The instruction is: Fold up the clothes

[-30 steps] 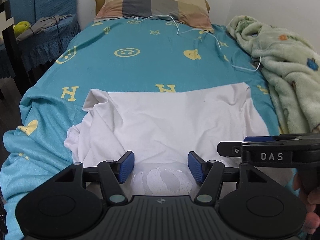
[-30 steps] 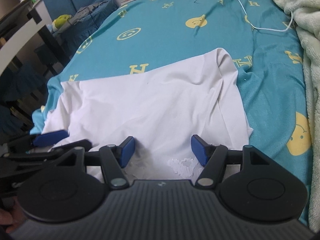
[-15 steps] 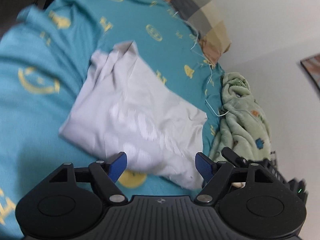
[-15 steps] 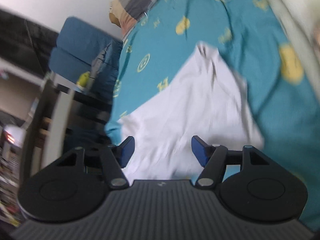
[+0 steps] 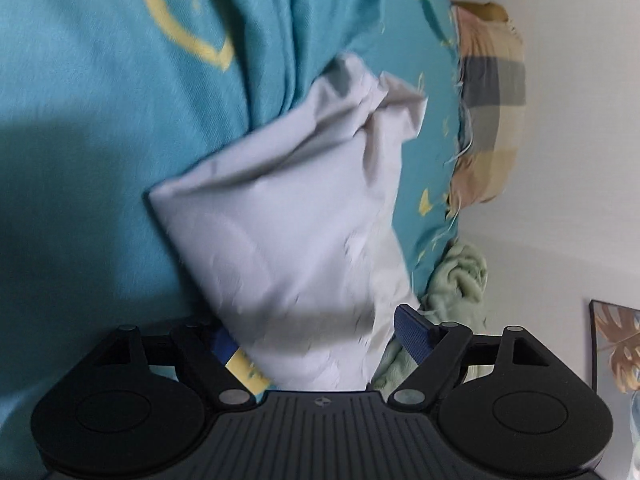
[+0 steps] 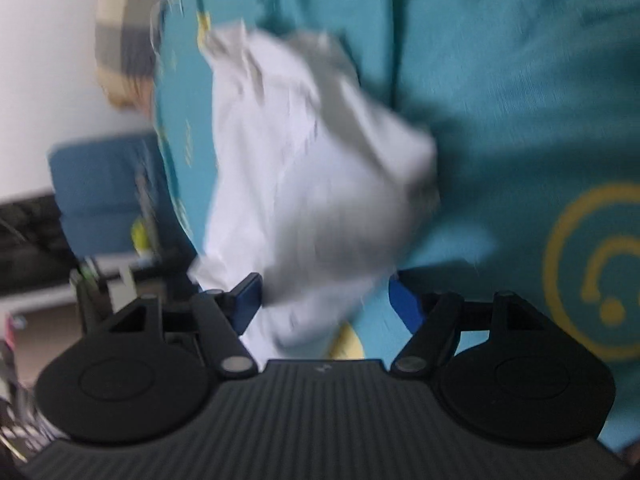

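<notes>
A white garment lies folded and creased on the teal bed sheet. My left gripper is rolled onto its side at one end of the garment and is open. The cloth's edge lies between its blue pads, and the other pad is partly hidden by cloth. In the blurred right wrist view, the same garment reaches in between the fingers of my right gripper. Its jaws are opening and its pads stand clear of the cloth.
A checked pillow lies at the head of the bed, and a pale green blanket sits bunched by the wall. A framed picture hangs there. Beside the bed stand a blue chair and dark furniture.
Both grippers rolled onto their sides and sank toward opposite ends of the garment, which now fills more of each view. The left jaws stand wider than a second ago.
</notes>
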Available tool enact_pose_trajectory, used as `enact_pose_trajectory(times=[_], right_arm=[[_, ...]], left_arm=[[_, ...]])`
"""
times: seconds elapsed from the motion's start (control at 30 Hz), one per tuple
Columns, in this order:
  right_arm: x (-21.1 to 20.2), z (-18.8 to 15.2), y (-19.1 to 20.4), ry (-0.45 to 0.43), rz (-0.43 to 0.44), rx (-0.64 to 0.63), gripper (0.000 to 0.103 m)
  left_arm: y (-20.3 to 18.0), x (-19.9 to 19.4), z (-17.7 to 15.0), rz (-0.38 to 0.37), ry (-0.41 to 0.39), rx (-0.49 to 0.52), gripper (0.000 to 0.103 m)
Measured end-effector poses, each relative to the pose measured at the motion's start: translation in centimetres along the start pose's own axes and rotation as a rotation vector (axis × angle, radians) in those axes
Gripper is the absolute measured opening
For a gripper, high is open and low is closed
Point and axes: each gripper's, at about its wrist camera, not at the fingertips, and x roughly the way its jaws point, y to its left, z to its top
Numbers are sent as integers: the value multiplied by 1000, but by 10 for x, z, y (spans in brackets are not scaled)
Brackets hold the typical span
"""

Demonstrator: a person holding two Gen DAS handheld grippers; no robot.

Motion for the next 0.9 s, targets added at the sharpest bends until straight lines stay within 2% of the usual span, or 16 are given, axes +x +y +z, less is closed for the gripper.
enact_pose_trajectory(times=[0.03, 0.1, 0.13, 0.17, 0.27, 0.37, 0.43, 0.63, 0.73, 0.9], right_arm=[[-2, 2, 1, -27, 10, 3, 72], [-7, 3, 5, -50, 32, 3, 65], [-9, 3, 6, -62, 37, -4, 59], [-11, 2, 6, -73, 37, -12, 45], [-11, 2, 8, -86, 7, -52, 26], [-10, 1, 13, -100, 1, -99, 22], [-12, -1, 19, -115, 10, -135, 21], [-15, 1, 23, -139, 27, -173, 19], [-23, -2, 22, -143, 32, -174, 19], [-51, -23, 28, -159, 55, -193, 19]], left_arm=[[-1, 0, 2, -8, -9, -3, 80], [-3, -1, 2, -22, -11, 2, 80], [-5, -1, 1, -24, -11, 16, 80], [-7, -1, 0, -28, -12, 28, 80], [-10, 0, -3, -42, -14, 38, 80], [-9, 3, 0, -33, -12, 19, 74], [-5, 6, 2, -27, -12, -9, 57], [-7, 10, 6, -31, -26, -13, 29], [-13, 5, 6, -53, -34, -7, 21], [-28, -17, -4, -79, -52, 8, 18]])
